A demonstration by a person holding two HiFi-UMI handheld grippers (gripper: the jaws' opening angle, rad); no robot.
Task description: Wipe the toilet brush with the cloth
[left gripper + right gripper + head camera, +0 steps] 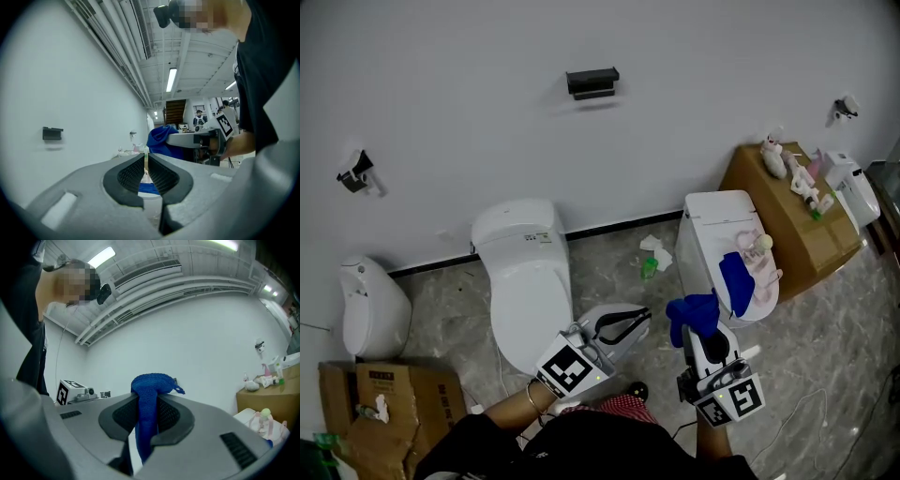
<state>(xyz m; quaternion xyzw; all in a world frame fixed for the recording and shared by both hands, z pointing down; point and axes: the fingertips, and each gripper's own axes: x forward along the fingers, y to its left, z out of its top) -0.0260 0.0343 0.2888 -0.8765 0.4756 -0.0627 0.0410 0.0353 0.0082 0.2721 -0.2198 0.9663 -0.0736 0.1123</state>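
We see the blue cloth (694, 317) just right of centre in the lower part of the head view, bunched at the tip of the right gripper (698, 332). In the right gripper view the cloth (152, 383) mushrooms above the pads and hangs down as a folded strip between them. The right gripper (148, 404) has its jaws pressed together on that strip. The left gripper view shows the same cloth (161, 139) as a blue mound right of centre.

Of the toilet brush we cannot be sure. Pink items with a pale round knob (759, 255) lie on the right-hand toilet (712, 217), and we cannot tell whether one of them is the brush. A second blue cloth (736, 283) drapes over that toilet's front edge, just beside the pink items.

The left gripper (643, 317) sits left of the cloth in the head view, near it but apart. In its own view the left gripper (146, 158) has its jaws nearly together, with nothing between the pads.

Further left stands a white toilet (525, 281) with its lid down. At the far left edge is a white wall fixture (366, 309). A cardboard box (787, 225) holding small items stands to the right of the right-hand toilet. A black holder (592, 82) hangs on the wall at upper centre.
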